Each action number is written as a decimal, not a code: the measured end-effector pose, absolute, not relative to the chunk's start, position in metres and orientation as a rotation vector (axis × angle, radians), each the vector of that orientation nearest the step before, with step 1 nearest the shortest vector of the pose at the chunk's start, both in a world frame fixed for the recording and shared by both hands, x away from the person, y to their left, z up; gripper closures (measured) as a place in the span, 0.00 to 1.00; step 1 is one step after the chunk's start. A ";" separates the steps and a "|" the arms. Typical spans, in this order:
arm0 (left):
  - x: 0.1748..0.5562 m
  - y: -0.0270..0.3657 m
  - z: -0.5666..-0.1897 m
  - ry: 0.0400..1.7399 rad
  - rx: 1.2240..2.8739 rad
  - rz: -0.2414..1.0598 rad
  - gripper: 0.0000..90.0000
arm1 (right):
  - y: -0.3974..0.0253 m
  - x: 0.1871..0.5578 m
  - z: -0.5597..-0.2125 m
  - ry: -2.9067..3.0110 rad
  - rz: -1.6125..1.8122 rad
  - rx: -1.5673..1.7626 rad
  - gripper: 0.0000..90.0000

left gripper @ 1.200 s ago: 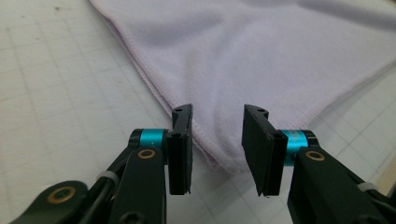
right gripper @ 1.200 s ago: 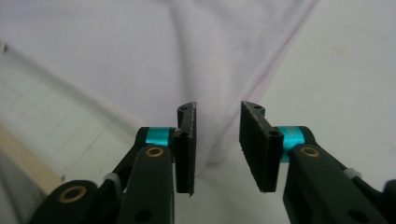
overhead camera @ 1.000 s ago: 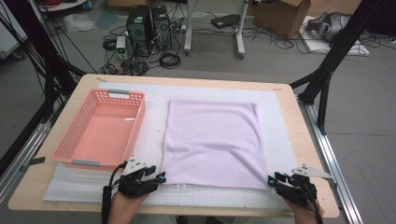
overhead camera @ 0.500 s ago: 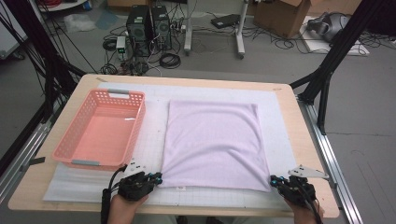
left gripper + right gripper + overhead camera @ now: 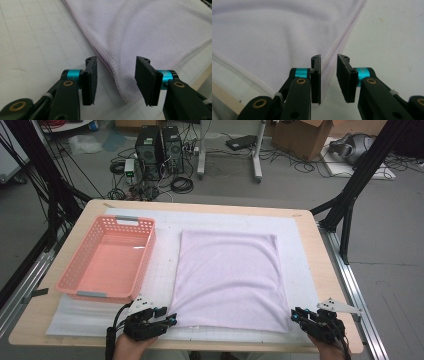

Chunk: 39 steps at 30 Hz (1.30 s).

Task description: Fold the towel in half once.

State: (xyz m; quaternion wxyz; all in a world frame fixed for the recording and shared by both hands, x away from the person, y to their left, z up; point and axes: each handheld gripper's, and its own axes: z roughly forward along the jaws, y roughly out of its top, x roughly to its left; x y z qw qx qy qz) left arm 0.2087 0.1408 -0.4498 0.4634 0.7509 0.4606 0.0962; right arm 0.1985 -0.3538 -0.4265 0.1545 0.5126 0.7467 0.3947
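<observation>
A pale lilac towel (image 5: 227,280) lies flat on a white gridded mat (image 5: 162,270). My left gripper (image 5: 170,320) sits at the towel's near left corner. In the left gripper view the left gripper (image 5: 116,75) is open wide, and the towel's (image 5: 150,30) rounded corner lies between its jaws without touching them. My right gripper (image 5: 296,316) is at the near right corner. In the right gripper view the right gripper (image 5: 329,72) shows a narrow gap, with the towel's (image 5: 274,32) stitched hem running through it and no pinch visible.
A pink plastic basket (image 5: 145,260), with nothing in it, stands on the mat left of the towel. The wooden table edge (image 5: 322,265) runs close to the right of the mat. Computers and cables lie on the floor beyond the far side.
Both grippers have drawn back slightly toward the near table edge. The towel and basket have not moved.
</observation>
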 end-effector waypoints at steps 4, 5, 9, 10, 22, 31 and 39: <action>0.211 0.140 -0.446 1.100 1.817 0.281 0.55 | -0.343 0.208 -0.437 2.157 1.147 1.466 0.74; 0.212 0.139 -0.446 1.098 1.811 0.291 0.54 | -0.340 0.213 -0.441 2.159 1.137 1.468 0.75; 0.215 0.140 -0.444 1.092 1.797 0.306 0.53 | -0.334 0.221 -0.445 2.176 1.057 1.418 0.97; 0.215 0.140 -0.444 1.092 1.796 0.302 0.53 | -0.334 0.219 -0.441 2.169 1.004 1.403 0.97; 0.238 0.134 -0.443 1.092 1.806 0.305 0.54 | -0.354 0.213 -0.427 2.094 1.045 1.440 0.73; 0.268 0.127 -0.453 1.148 1.863 0.279 0.66 | -0.357 0.238 -0.428 2.074 1.068 1.456 0.71; 0.268 0.128 -0.447 1.193 1.913 0.349 0.96 | -0.349 0.265 -0.430 2.099 1.072 1.419 0.70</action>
